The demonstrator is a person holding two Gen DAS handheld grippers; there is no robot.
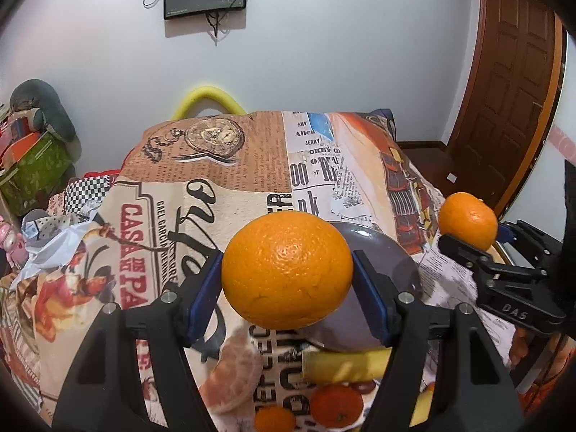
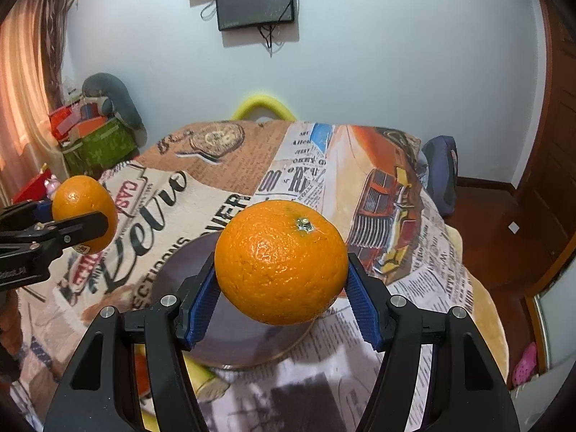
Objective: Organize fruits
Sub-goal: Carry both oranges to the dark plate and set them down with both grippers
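Both grippers are raised above the gray plate [image 2: 230,338] on the counter [image 1: 223,208]. The left gripper [image 1: 288,280] clamps 1 orange [image 1: 287,270] left of the plate; the right gripper [image 2: 280,277] clamps another orange [image 2: 280,261] over the plate.

You're in a home room: table under a printed vintage-newspaper cloth [image 2: 230,180], carved wooden door [image 1: 511,82], wall-mounted screen [image 2: 255,1] with dangling cables, curtain [image 2: 21,82] on the left, clutter of boxes [image 2: 95,133] in the corner
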